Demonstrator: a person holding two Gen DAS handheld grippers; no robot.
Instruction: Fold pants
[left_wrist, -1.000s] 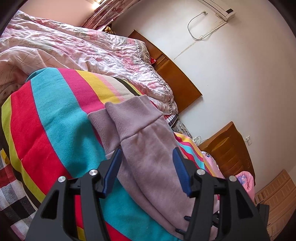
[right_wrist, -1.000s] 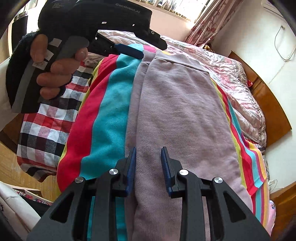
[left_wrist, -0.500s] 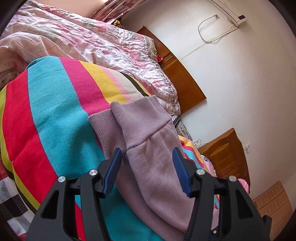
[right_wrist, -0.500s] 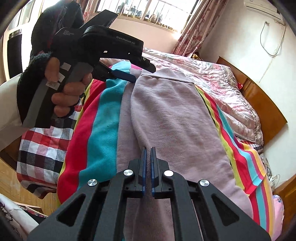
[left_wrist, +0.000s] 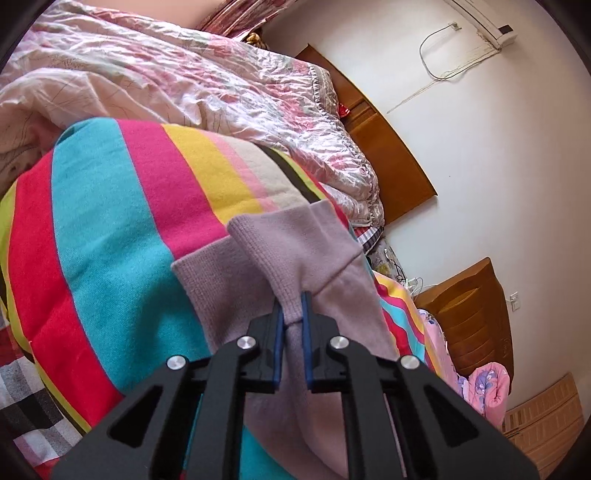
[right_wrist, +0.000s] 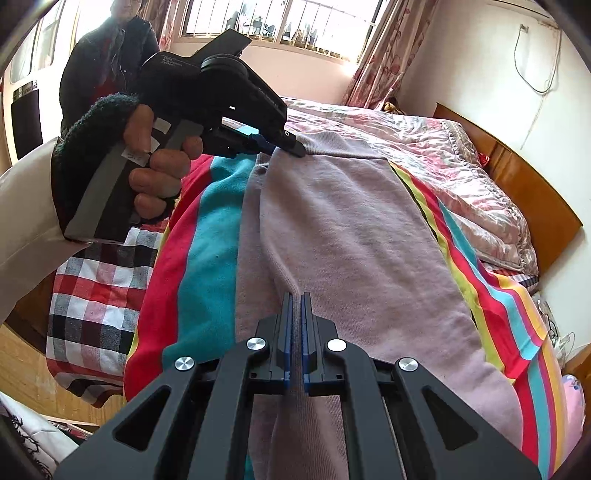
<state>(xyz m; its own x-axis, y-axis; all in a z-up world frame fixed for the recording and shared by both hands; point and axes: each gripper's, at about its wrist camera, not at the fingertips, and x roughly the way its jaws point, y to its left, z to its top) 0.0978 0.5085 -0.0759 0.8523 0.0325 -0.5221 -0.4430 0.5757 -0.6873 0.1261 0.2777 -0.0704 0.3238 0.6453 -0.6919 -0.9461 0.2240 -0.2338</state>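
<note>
Lilac knit pants (right_wrist: 347, 236) lie lengthwise on a striped blanket (right_wrist: 210, 258) on the bed. My left gripper (left_wrist: 291, 308) is shut on the pants' ribbed edge (left_wrist: 280, 258), pinching a raised fold. It also shows in the right wrist view (right_wrist: 284, 146) at the pants' far end, held by a hand. My right gripper (right_wrist: 295, 301) is shut on a ridge of the pants' fabric near their left side.
A pink floral quilt (left_wrist: 192, 88) is bunched beyond the blanket. A wooden headboard (left_wrist: 388, 155) and nightstand (left_wrist: 476, 314) stand by the white wall. A checked sheet (right_wrist: 99, 284) hangs over the bed's left edge. A person in a dark jacket (right_wrist: 107, 59) stands by the window.
My left gripper has closed from wide open onto the pants' ribbed edge. My right gripper closed on the fabric ridge and stays shut. The pinched cloth has lifted slightly.
</note>
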